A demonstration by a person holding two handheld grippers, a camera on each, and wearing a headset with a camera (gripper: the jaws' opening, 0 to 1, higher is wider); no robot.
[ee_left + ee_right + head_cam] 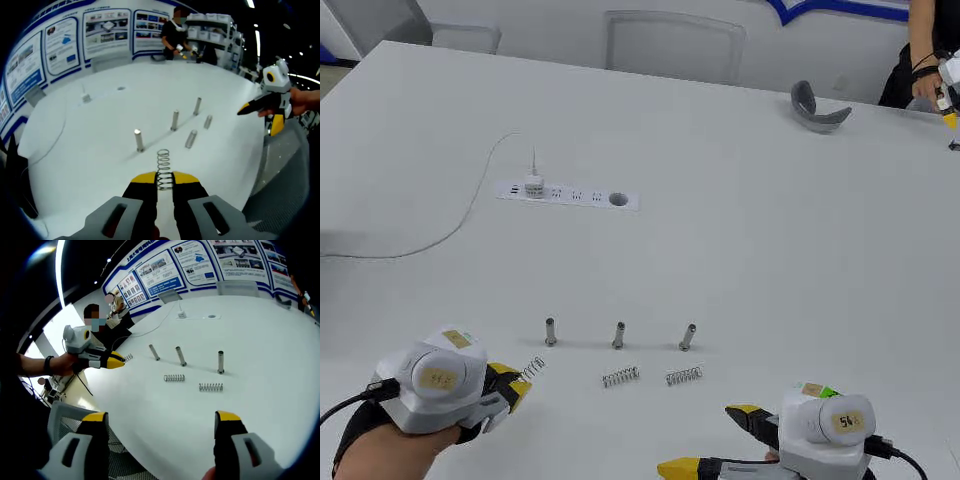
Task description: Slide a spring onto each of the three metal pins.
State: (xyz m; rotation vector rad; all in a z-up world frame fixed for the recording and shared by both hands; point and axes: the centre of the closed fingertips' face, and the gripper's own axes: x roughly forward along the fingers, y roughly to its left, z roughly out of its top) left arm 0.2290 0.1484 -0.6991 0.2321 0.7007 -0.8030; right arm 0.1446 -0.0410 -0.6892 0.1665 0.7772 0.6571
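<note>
Left gripper (515,385), lower left of the head view: yellow-tipped jaws pressed together on one end of a spring (163,162), coil sticking out ahead, near the left pin. Right gripper (710,440), lower right: jaws spread wide, holding nothing, above the near edge of the white table (740,250). Three metal pins (618,335) upright in a row on the table, all bare. Two loose springs (620,377) lying flat just in front of the middle and right pins, not touching them. Farther back, a white power strip (568,194) with one white plug (534,183) seated in a socket, thin cable (470,215) trailing off to the left.
</note>
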